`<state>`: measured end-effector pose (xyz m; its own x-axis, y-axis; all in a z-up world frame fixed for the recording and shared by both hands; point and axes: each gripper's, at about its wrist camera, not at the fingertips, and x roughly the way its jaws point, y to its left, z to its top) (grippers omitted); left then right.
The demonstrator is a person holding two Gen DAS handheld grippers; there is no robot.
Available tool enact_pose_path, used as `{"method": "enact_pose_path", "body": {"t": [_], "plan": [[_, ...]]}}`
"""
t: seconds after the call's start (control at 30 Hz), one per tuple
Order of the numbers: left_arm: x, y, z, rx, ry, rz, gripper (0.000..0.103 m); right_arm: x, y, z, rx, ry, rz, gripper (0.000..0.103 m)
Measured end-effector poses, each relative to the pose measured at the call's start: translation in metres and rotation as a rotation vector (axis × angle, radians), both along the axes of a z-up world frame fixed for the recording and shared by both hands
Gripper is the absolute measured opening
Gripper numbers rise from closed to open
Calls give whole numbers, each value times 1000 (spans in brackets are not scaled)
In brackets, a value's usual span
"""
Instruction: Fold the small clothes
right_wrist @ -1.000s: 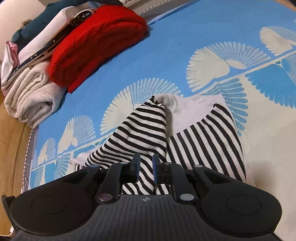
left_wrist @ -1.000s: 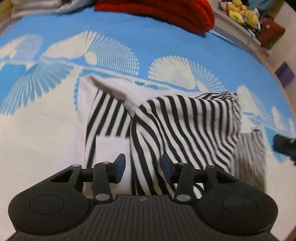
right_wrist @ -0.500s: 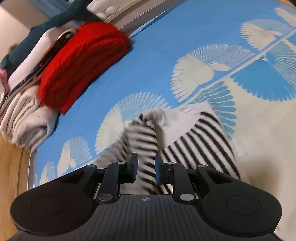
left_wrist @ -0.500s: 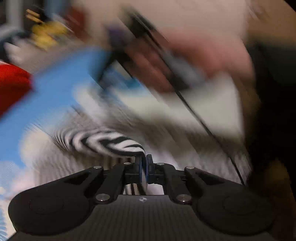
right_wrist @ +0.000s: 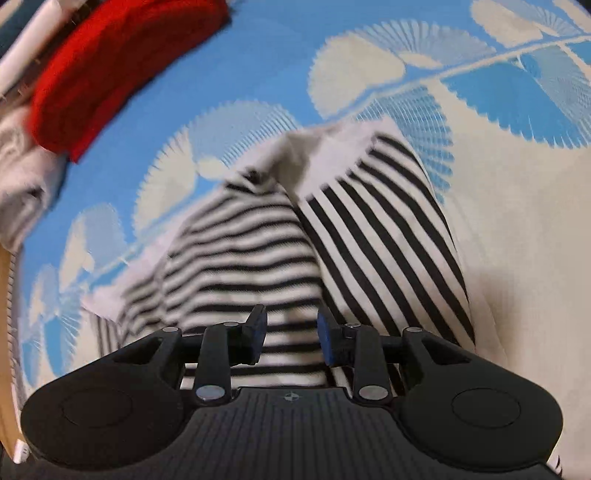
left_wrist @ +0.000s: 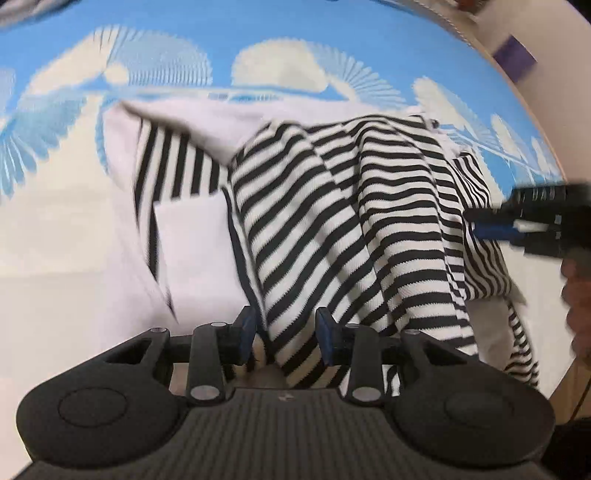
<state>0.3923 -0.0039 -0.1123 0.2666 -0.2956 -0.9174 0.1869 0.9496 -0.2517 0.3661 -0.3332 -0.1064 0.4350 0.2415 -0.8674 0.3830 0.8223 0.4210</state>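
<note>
A black-and-white striped garment (left_wrist: 351, 221) lies rumpled on the blue and cream patterned cover (left_wrist: 258, 33), with a white part (left_wrist: 192, 251) showing at its left. One striped fold is draped across the middle. My left gripper (left_wrist: 285, 335) hovers over the near hem of that fold. Its jaws are opening, the cloth lies loose between them and the pads do not press it. In the right wrist view my right gripper (right_wrist: 291, 330) stands low over the striped garment (right_wrist: 251, 258). Its jaws are also opening, with fabric below them. The right gripper (left_wrist: 480, 223) also shows at the garment's right edge.
A red knit garment (right_wrist: 122, 62) and a stack of pale folded clothes (right_wrist: 22, 177) lie at the far left of the cover. A wooden edge (right_wrist: 5, 302) runs along the left. A hand (left_wrist: 576, 295) holds the right gripper, and a purple object (left_wrist: 515, 55) stands beyond the bed.
Half a second ago the left gripper was shut on striped cloth and swinging fast; now it is over the garment with jaws apart. The right gripper's jaws widened and it sank nearer the cloth.
</note>
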Motion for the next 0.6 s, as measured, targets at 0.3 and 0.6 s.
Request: {"method": "enact_pose_path", "body": {"t": [0.3, 0.6], "plan": [[1, -17, -7, 53, -7, 49, 1, -4, 18, -26, -6, 77, 86, 4], [-10, 50, 83, -256, -521, 297, 1, -25, -44, 73, 176, -510, -141, 1]]}}
